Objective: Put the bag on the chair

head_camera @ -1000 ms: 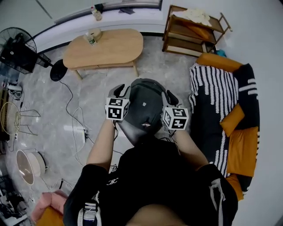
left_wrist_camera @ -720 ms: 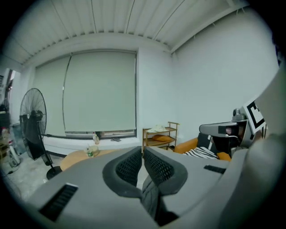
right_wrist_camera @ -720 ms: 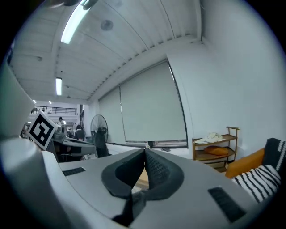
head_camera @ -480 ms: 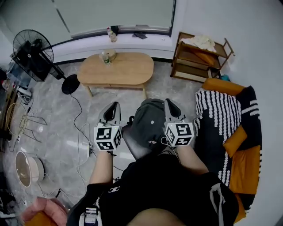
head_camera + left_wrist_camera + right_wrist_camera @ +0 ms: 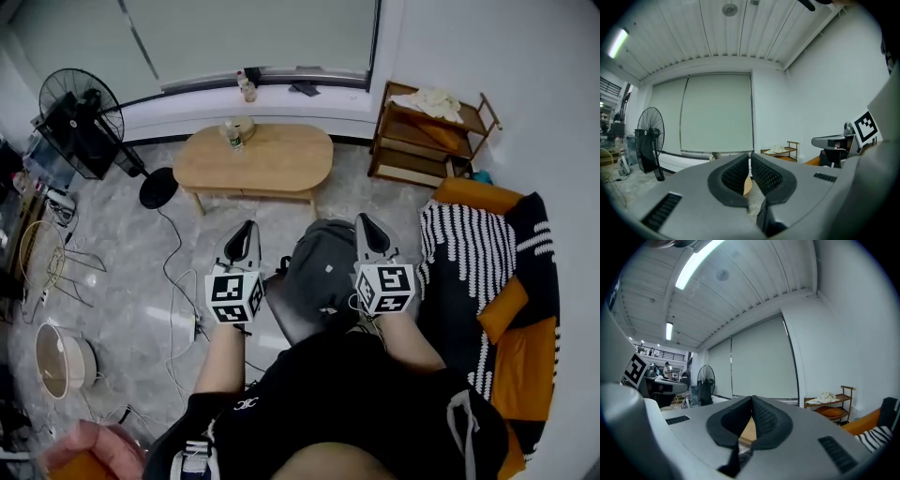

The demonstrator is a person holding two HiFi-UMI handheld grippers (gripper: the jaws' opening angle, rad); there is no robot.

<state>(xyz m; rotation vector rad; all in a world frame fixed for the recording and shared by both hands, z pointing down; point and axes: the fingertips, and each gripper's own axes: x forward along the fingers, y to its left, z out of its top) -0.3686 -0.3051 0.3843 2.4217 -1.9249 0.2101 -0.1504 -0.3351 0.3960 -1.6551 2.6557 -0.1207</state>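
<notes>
Both grippers shut and empty, bag let go

Left gripper (image 5: 246, 234) and right gripper (image 5: 367, 227) have their jaws pressed together on nothing, one on each side of the bag (image 5: 323, 267). It seems to rest on the chair (image 5: 281, 317), so the task looks done.

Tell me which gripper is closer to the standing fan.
Left. The left gripper is on the same side of the grey bag as the fan, with floor between them. The right gripper is on the bag's far side, toward the striped sofa.
</notes>
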